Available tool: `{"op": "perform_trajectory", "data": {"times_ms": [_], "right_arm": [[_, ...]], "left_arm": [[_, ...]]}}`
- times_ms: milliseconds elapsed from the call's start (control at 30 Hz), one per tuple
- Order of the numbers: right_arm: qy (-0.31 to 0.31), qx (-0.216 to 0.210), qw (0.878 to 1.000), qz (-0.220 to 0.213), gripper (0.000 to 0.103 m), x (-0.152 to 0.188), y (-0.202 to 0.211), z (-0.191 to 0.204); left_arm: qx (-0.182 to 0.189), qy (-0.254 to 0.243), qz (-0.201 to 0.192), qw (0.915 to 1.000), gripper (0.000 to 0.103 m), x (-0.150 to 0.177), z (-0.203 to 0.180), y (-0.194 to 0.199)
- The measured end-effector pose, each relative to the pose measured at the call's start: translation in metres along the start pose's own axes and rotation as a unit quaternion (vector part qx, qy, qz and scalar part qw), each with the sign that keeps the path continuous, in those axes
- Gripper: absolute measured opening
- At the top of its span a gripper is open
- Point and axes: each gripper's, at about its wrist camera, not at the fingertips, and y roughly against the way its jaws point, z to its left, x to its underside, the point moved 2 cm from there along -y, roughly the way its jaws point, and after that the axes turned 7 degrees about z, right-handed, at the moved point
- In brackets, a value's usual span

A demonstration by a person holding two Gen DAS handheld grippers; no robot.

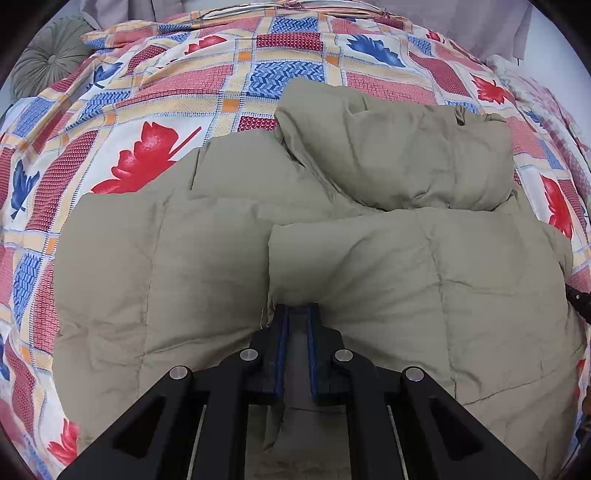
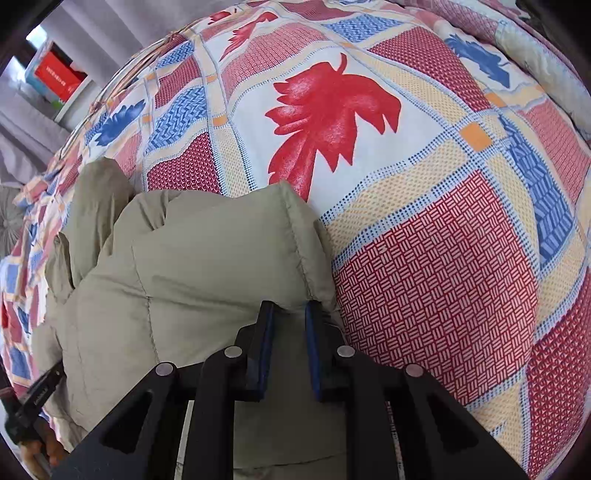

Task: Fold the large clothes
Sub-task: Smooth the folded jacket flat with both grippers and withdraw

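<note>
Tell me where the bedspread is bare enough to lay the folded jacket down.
Bare bedspread lies right of the jacket, under the big red leaf; another patch lies left of it. The middle is crowded: the jacket fills it, with the left gripper and right gripper pinching its edge.

Home bedroom: bed (image 1: 166, 110) under patchwork leaf-print cover, round green cushion (image 1: 48, 61) at its head, grey curtains (image 2: 92, 22) behind, red box (image 2: 55, 75) on shelf.

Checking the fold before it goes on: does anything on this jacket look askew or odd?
Nothing damaged. The khaki puffer jacket lies bunched unevenly, its sleeve slanting across the top. Left gripper and right gripper each pinch an edge.
</note>
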Motion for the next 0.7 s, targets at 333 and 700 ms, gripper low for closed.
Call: {"op": "perform_trajectory", "data": {"times_ms": [333,700], "right_arm": [[0.02,0.031,0.999,-0.017,0.021,0.033,0.054,0.0],[0.0,0.011,1.0,0.02,0.034,0.119,0.084,0.002]], "left_arm": [[0.013,-0.016,0.001,0.9998,0.011,0.034,0.019,0.042],[0.043,-0.018,0.024,0.9986,0.011,0.104,0.027,0.071]]}}
